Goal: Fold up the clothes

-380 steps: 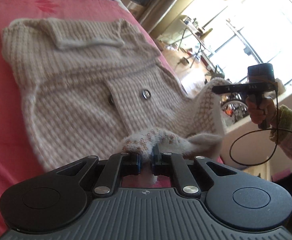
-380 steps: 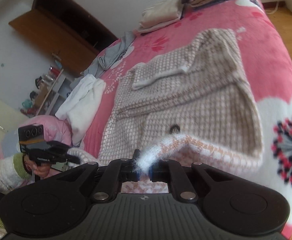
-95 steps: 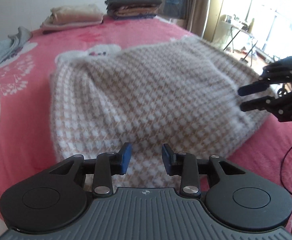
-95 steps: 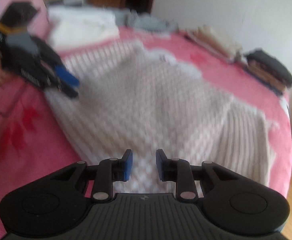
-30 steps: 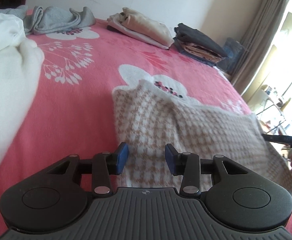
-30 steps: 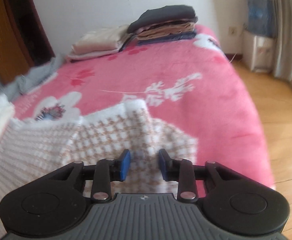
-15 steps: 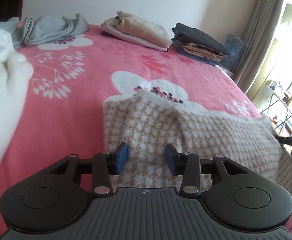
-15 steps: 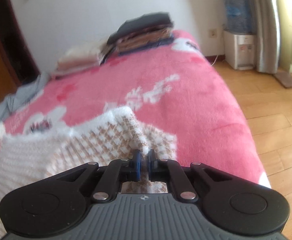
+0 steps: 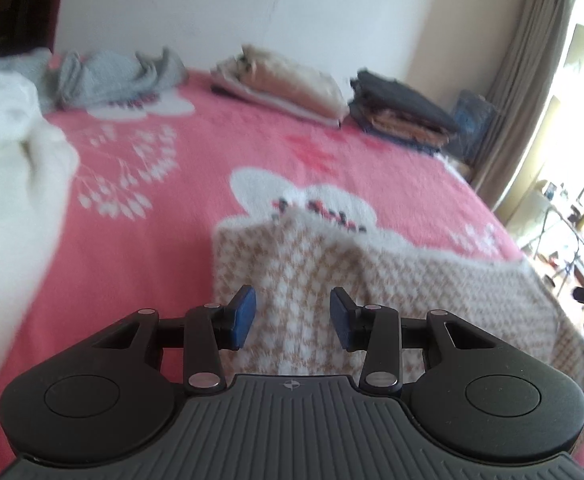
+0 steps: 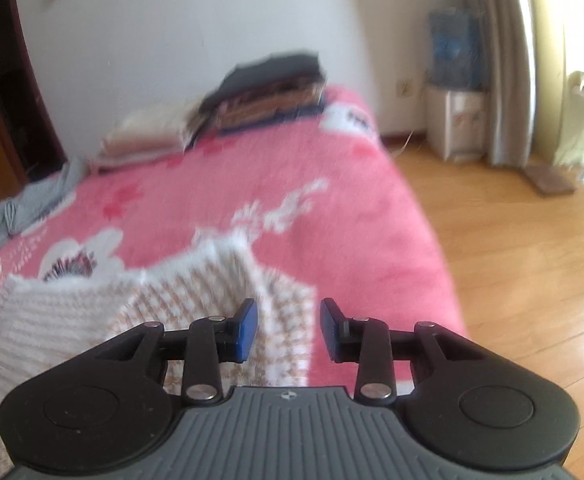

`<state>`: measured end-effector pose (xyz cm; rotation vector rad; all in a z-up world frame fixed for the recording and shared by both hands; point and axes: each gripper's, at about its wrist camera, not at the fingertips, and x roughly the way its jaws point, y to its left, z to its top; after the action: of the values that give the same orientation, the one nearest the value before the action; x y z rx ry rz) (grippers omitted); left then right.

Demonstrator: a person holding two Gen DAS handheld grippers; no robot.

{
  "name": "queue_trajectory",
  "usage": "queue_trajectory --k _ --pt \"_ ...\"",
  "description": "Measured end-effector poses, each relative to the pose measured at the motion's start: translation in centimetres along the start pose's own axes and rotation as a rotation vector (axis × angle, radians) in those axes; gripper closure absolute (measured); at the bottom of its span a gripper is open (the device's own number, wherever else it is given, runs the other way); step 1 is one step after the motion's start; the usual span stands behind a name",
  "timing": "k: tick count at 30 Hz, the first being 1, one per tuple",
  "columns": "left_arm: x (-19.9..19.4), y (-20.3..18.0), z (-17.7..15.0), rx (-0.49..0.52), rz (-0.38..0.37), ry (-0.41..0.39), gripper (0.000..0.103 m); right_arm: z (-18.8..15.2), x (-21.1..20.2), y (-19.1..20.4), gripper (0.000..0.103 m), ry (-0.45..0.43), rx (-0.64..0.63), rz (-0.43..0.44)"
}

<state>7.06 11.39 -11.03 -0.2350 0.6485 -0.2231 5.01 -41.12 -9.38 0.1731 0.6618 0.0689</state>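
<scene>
Left wrist view: the left gripper has its jaws spread wide, nothing between them, poised over the near corner of the checked sweater. The sweater lies on the pink blanket, one raised corner pointing toward the far wall. Beyond the sweater, along the far edge of the blanket, sit three heaps: a crumpled grey garment, a folded cream pile and a folded dark pile. A white garment bulks left of the sweater. A curtain hangs right of the dark pile.

Right wrist view: the right gripper is likewise open and holds nothing, with one corner of the sweater just beneath and ahead of its fingers. The sweater covers the near left of the blanket. Past it the dark pile and cream pile stand by the wall; the grey garment lies left. The picture is blurred. Wooden floor runs right of the blanket.
</scene>
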Motion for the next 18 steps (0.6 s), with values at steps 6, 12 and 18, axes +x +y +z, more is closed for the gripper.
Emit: queue_trajectory --k 6,12,18 --pt "3.3 -2.0 -0.2 0.007 -0.080 0.100 0.062 -1.5 1.7 2.7 0.081 0.046 -0.219 0.013" --pt "4.4 -1.5 -0.8 -0.035 -0.075 0.130 0.062 -1.4 2.2 3.5 0.088 0.098 -0.261 0.035" --pt "4.2 -0.4 -1.0 -0.077 -0.099 0.127 0.062 -1.7 -5.6 1.9 0.088 0.120 -0.267 0.282"
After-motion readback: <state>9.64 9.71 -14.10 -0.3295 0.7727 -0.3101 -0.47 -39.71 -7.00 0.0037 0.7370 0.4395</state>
